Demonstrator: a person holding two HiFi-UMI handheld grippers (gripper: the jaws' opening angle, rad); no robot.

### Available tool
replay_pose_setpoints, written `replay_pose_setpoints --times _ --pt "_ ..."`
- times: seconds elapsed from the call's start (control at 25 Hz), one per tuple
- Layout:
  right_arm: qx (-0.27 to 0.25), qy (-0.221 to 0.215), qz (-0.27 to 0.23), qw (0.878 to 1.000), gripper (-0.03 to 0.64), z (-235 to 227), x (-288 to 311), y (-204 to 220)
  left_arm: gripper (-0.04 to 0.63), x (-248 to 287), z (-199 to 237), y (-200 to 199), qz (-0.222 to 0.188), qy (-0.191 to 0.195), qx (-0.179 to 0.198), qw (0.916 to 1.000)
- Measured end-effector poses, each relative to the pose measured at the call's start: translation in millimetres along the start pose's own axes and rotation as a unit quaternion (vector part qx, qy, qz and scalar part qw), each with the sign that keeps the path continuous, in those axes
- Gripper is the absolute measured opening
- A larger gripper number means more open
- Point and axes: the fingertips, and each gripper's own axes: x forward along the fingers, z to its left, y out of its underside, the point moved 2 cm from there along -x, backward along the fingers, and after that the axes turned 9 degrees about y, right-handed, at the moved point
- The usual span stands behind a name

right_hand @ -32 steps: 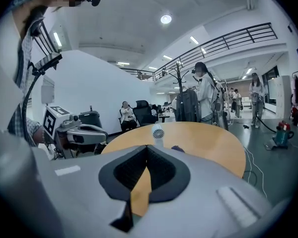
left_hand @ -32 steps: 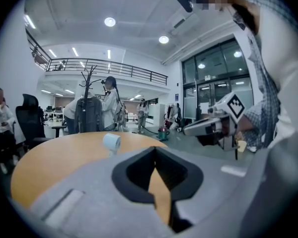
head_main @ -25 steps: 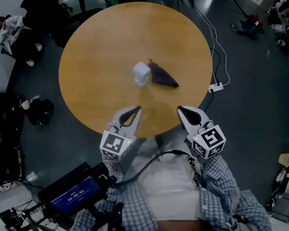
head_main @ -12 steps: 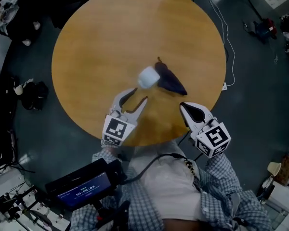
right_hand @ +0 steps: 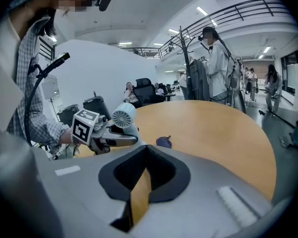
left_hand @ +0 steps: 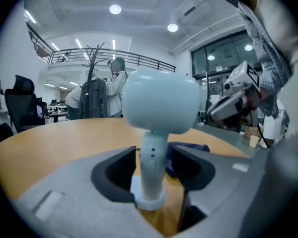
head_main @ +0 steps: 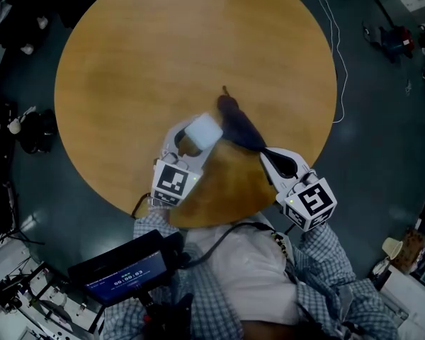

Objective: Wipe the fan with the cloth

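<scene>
My left gripper (head_main: 190, 142) jaws have just been opening and now straddle the fan (head_main: 203, 129) stem at centre frame without touching it, ready to steady it. The right gripper (head_main: 276, 158) jaws are closed and empty, just beside the cloth (head_main: 242, 126).

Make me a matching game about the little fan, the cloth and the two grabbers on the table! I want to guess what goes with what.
Things:
1. fan
2. cloth
3. left gripper
4. right gripper

Descriptions:
A. jaws together, nothing between them
B. dark, lying on the table
C. pale, standing upright
D. jaws apart around a stem

Pairs: 1-C, 2-B, 3-D, 4-A.

The left gripper's jaws have just been opening. The fan's stem stands between them, not yet squeezed.
</scene>
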Motion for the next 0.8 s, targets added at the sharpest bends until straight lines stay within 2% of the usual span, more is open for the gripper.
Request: replay_pose_setpoints --times 0.08,0.12,0.2,0.4,0.48,0.56,0.8 --pt "-0.003 -0.002 0.005 1.000 0.003 -7.5 5.7 0.1 0.197 7.5 1.7 -7.2 -0.008 -0.006 0.011 0.9999" --pt "-0.004 -0.003 0.007 1.000 0.003 -11.3 8.4 -0.6 0.156 10.3 1.7 -11.0 -0.011 -0.010 0.022 0.9996" --pt "-0.007 -0.005 0.011 1.000 0.003 -18.5 15.0 -3.0 0.127 14.3 0.4 -15.4 -0.008 -0.017 0.045 0.9988" --pt "-0.041 0.001 0.035 0.999 0.011 -33.6 46.1 -0.8 0.129 12.8 -3.2 -19.2 0.007 -0.024 0.058 0.9980" --pt "-0.056 -0.006 0.051 0.997 0.091 -35.4 62.9 7.5 0.129 10.3 -6.7 -22.5 0.014 -0.026 0.062 0.9976" --pt "-0.071 -0.011 0.066 0.995 0.129 -34.2 79.7 16.2 0.129 6.1 -8.5 -22.4 0.024 -0.031 0.064 0.9972" --pt "-0.111 -0.014 0.116 0.987 0.132 -20.2 114.0 41.4 0.129 -10.3 -9.0 -17.2 0.033 -0.049 0.054 0.9968"
